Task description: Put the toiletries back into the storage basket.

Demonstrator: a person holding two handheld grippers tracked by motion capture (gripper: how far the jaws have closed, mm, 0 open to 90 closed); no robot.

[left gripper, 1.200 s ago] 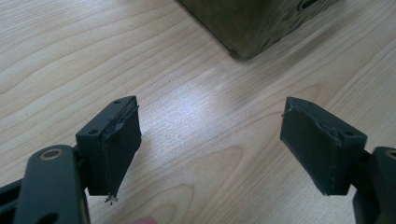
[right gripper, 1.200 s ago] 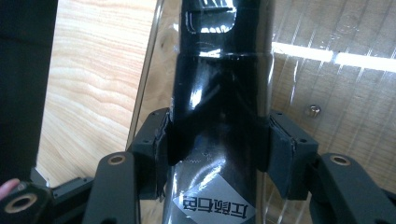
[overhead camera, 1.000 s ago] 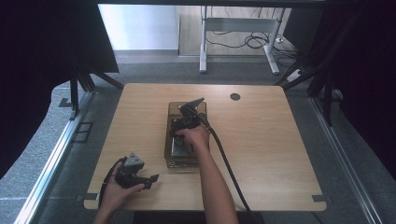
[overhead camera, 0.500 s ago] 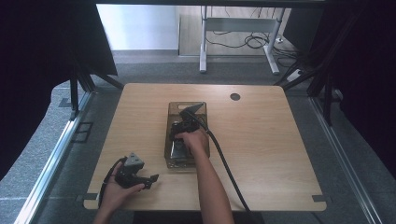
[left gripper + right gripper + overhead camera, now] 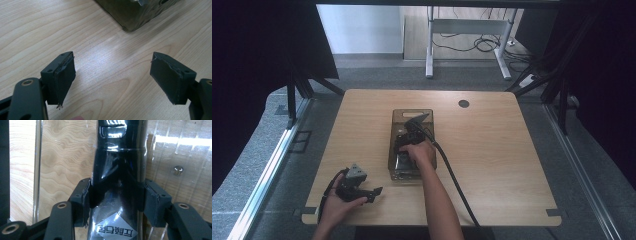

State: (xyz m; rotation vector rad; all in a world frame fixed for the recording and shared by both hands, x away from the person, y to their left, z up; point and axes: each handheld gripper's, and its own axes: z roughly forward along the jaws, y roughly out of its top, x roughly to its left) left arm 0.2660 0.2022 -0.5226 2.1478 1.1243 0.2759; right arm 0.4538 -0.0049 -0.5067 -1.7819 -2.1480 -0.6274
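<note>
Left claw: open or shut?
Open. In the left gripper view the left claw has its jaws wide apart over bare table, nothing between them.

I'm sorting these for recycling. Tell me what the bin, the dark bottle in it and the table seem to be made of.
Bin: seemingly clear, smoke-tinted plastic; the wood grain shows through its glossy walls.
Dark bottle: glossy black, plastic or glass, I cannot tell which; it carries sharp highlights and a silvery label. The right gripper has its jaws pressed on it.
Table: light wood or wood-look laminate, with visible grain and a soft sheen.
</note>
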